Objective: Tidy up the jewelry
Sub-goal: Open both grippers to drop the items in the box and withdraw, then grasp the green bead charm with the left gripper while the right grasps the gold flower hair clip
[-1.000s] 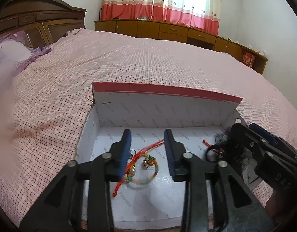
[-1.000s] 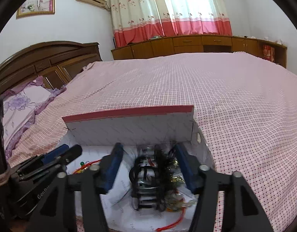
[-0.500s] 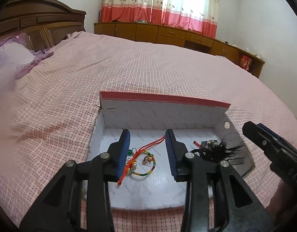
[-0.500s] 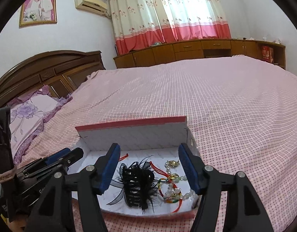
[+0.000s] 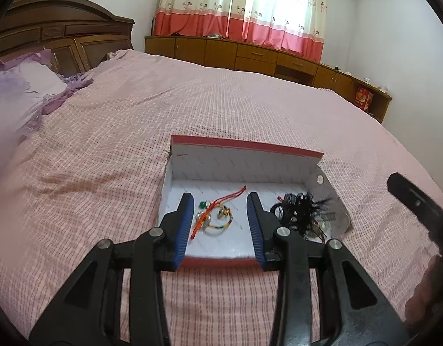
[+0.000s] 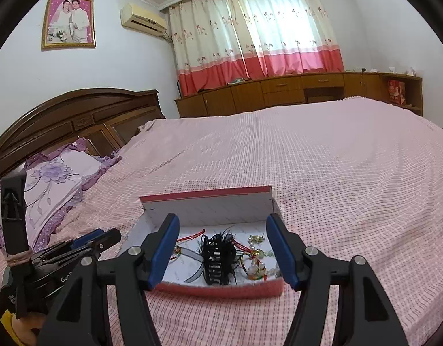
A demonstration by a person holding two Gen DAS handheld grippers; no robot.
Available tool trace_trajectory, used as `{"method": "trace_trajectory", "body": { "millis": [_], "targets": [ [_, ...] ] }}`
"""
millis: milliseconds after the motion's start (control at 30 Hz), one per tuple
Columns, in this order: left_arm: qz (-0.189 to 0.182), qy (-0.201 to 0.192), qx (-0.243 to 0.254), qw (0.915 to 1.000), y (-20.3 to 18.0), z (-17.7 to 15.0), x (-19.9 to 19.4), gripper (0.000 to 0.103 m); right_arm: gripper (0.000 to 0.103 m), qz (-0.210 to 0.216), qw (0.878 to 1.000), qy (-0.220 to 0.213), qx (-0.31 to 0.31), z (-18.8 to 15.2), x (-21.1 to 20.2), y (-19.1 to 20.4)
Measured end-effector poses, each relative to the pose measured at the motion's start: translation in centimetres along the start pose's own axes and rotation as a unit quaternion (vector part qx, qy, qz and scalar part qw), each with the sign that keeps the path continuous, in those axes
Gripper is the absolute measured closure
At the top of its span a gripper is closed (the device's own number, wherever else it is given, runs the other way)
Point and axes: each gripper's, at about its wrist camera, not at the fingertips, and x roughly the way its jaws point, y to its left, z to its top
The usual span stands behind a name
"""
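A red-edged white box (image 5: 244, 170) holding a black feathered hair clip (image 6: 220, 256) and multicoloured bracelet (image 5: 218, 225) sits on a pink checked bedspread (image 5: 221, 103).

Left hand-held gripper (image 5: 218, 216): black frame with blue ribbed pads, tilted downward, jaws partly apart, nothing between the pads.
Right hand-held gripper (image 6: 221, 248): same black-and-blue build, tilted slightly downward, jaws wide apart, gripping nothing.
Relation: the two sit side by side, apart, each visible at the edge of the other's view.
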Motion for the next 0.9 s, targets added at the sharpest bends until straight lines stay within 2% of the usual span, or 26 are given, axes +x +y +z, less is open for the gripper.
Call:
{"method": "trace_trajectory", "body": {
  "millis": [500,900],
  "targets": [
    [-0.004,0.023,0.010,0.9997,0.2,-4.1,-4.6,0.073,0.038,-0.015,1.000,-0.006,-0.003,-2.8,-6.5,0.0],
    [-0.017,0.075,0.019,0.9969,-0.2,-8.8,-4.7,0.073,0.038,-0.024,1.000,0.000,0.002,-5.4,-9.5,-0.7]
  ]
}}
